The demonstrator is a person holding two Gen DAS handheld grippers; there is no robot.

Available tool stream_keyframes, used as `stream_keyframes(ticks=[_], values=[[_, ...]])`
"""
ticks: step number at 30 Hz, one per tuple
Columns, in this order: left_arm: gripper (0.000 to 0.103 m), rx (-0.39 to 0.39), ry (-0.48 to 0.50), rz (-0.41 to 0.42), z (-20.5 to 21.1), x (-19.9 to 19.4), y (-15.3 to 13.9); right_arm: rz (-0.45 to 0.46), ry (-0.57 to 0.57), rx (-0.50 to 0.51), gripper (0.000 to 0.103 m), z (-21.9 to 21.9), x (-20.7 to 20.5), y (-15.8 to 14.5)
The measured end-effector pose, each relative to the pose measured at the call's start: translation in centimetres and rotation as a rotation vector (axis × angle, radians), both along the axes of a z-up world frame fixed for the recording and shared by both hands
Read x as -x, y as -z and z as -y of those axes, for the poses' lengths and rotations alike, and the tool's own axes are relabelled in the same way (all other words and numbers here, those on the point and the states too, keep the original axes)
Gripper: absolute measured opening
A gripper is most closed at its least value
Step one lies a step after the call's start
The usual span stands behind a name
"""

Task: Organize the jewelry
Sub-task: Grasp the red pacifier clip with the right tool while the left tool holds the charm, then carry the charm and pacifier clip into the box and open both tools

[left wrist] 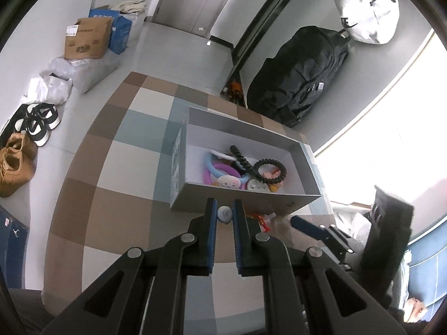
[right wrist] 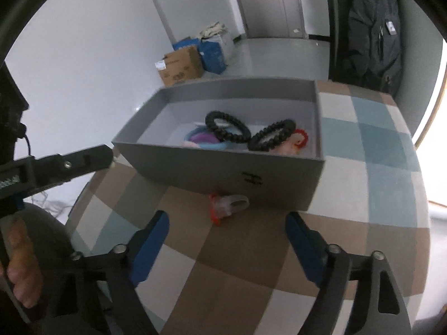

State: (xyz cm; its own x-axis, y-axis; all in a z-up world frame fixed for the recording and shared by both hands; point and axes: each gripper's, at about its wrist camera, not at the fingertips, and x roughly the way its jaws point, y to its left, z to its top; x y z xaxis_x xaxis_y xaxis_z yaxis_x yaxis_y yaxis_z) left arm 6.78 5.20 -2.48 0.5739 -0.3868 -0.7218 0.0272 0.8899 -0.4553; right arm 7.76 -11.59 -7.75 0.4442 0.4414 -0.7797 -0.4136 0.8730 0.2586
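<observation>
Two black coiled hair ties [right wrist: 227, 130] lie in the grey box [right wrist: 223, 170] among pastel rings [left wrist: 220, 169]. At the box's 6 o'clock, just outside its front wall, a clear-and-red trinket [right wrist: 227, 205] rests on the checked tablecloth [right wrist: 251, 265]. The left gripper [left wrist: 225, 213] is nearly closed around a small grey bead [left wrist: 225, 214]. The right gripper [right wrist: 227, 220] is spread wide, holding nothing. Cardboard boxes [right wrist: 181, 65] stand at 11 o'clock.
</observation>
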Motion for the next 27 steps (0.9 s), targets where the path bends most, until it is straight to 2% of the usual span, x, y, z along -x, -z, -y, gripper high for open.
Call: stream_keyframes(ticks=[8, 10, 11, 12, 23, 27], values=[[0.007, 0.011, 0.007, 0.003, -0.6, -0.2, -0.1, 0.033, 0.008, 0.039, 0.055, -1.3, -0.1, -0.1], [0.007, 0.018, 0.005, -0.006, -0.8, -0.4, 0.1, 0.037, 0.013, 0.044, 0.043, -1.5, -0.2, 0.0], [0.007, 0.022, 0.004, -0.008, -0.8, -0.4, 0.2, 0.041, 0.021, 0.053, 0.034, -1.6, -0.2, 0.0], [0.007, 0.025, 0.003, -0.010, -0.8, -0.4, 0.2, 0.044, 0.026, 0.067, 0.030, -1.7, -0.2, 0.0], [0.007, -0.018, 0.025, -0.014, 0.0, -0.3, 0.2, 0.014, 0.033, 0.003, 0.029, -0.9, -0.6, -0.1], [0.007, -0.059, 0.036, -0.005, 0.5, -0.1, 0.1, 0.014, 0.022, -0.020, 0.029, -0.6, 0.0, -0.5]])
